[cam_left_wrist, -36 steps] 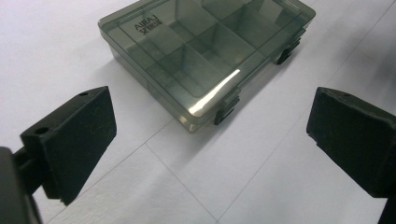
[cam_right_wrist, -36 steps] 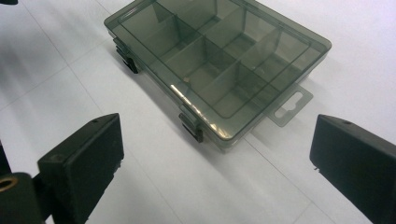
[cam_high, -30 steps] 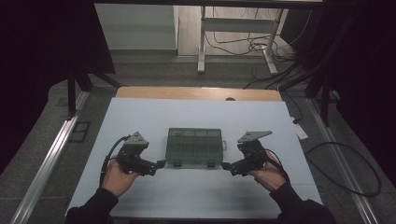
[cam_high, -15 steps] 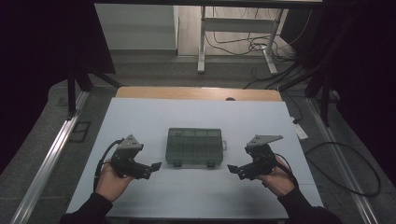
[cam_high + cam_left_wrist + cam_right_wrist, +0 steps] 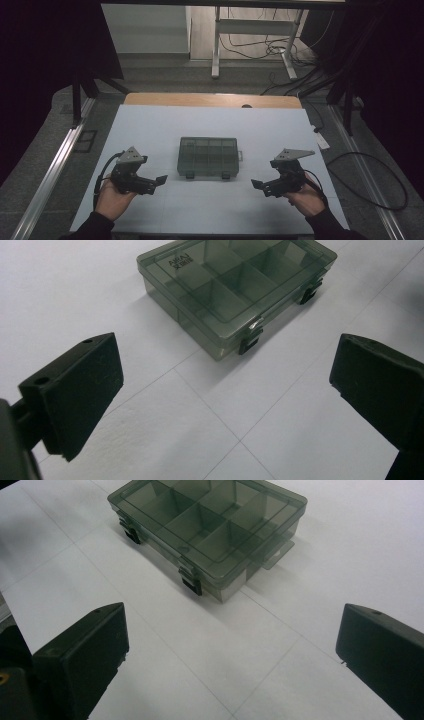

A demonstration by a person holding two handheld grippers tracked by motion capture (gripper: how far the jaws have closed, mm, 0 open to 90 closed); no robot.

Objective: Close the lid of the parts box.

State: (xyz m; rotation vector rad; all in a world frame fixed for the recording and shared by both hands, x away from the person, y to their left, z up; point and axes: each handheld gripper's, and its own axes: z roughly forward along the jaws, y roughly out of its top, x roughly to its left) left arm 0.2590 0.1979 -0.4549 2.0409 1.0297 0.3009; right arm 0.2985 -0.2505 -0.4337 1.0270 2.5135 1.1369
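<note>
A smoky clear plastic organiser box (image 5: pixel 208 157) with a closed lid and several compartments lies mid-table, its two black latches toward the person. In the left gripper view the box (image 5: pixel 235 287) lies ahead and up, and in the right gripper view the box (image 5: pixel 207 527) lies ahead too. My left gripper (image 5: pixel 160 180) is held left of the box, apart from it, jaws wide open with nothing between them. My right gripper (image 5: pixel 256 184) is held right of the box, also open and holding nothing. Both point inward toward the box's front corners.
The white table top (image 5: pixel 210 125) has a wooden strip (image 5: pixel 210 100) along its far edge. Cables (image 5: pixel 370 185) lie on the floor at the right, and a metal rail (image 5: pixel 55 165) runs along the left. A desk frame (image 5: pixel 250 30) stands beyond the table.
Both grippers have drawn back from the box's sides, outward and toward the person. The box has stayed in place.
</note>
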